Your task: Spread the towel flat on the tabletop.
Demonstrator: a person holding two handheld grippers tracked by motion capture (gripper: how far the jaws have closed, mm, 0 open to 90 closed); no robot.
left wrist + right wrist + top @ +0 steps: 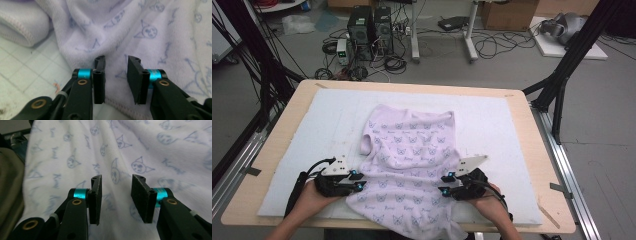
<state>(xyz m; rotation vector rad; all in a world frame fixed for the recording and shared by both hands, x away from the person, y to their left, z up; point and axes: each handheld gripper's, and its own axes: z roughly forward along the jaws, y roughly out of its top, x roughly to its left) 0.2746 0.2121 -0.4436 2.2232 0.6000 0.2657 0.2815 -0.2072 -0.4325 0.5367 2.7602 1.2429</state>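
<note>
Both tongs, left [360, 186] and right [443, 185], stand partly open over the shirt [407, 165] on the surface [277, 145], gripping nothing.

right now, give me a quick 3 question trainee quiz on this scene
1. True or false: the left gripper is clamped on a fold of the garment.
2. The garment's print is: A) stripes B) small cat-like faces with lettering C) plain.
3. Where does the garment's near end lie relative to the table?

Key:
1. False: in the left gripper view its jaws stand apart over the fabric, nothing pinched.
2. B.
3. It hangs over the near edge, between the left gripper and the right gripper, whose jaws are also apart.
</note>
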